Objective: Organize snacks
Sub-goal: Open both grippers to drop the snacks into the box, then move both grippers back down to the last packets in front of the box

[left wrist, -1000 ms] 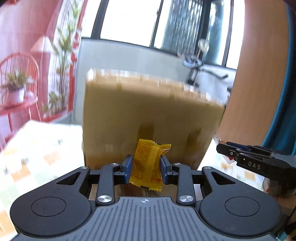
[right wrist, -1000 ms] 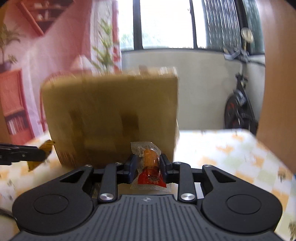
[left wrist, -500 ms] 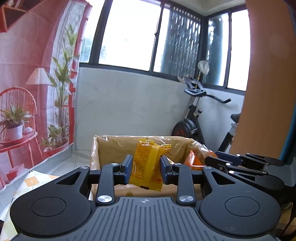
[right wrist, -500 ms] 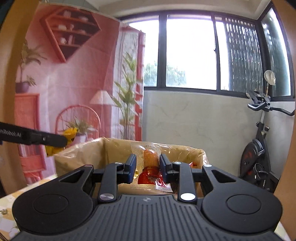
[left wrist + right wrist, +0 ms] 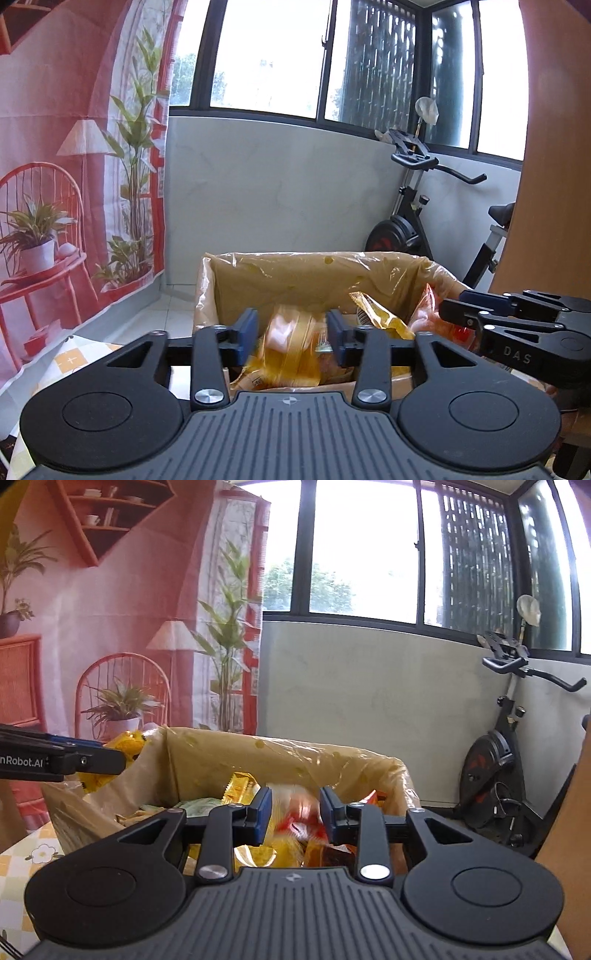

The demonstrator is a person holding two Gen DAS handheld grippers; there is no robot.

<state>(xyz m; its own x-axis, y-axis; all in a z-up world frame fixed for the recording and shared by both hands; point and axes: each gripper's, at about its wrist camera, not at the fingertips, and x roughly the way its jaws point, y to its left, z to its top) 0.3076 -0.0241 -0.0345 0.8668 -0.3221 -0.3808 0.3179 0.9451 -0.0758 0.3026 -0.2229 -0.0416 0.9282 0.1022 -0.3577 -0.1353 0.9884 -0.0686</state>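
Note:
A cardboard box [image 5: 295, 273] lined with clear plastic holds several snack packets. My left gripper [image 5: 291, 330] hovers over its near edge and its jaws are opening. A blurred yellow packet [image 5: 291, 343] sits between the pads with gaps on both sides. My right gripper [image 5: 295, 812] hangs over the same box [image 5: 258, 764], its pads only slightly apart. A blurred clear-and-red sausage snack [image 5: 299, 808] slips down between them. The left gripper [image 5: 110, 757] and yellow packet [image 5: 125, 744] show at the right wrist view's left edge. The right gripper [image 5: 454, 304] shows in the left wrist view.
A yellow wrapper [image 5: 380, 314] and other packets [image 5: 240, 784] lie inside the box. The box stands on a checked tablecloth [image 5: 22, 853]. Behind it are a grey wall, windows and an exercise bike [image 5: 491, 768]. A wooden panel [image 5: 554, 147] rises at the right.
Both grippers rose from in front of the box to above its open top. The left jaws spread and the yellow packet came loose. The sausage snack slid lower between the right pads.

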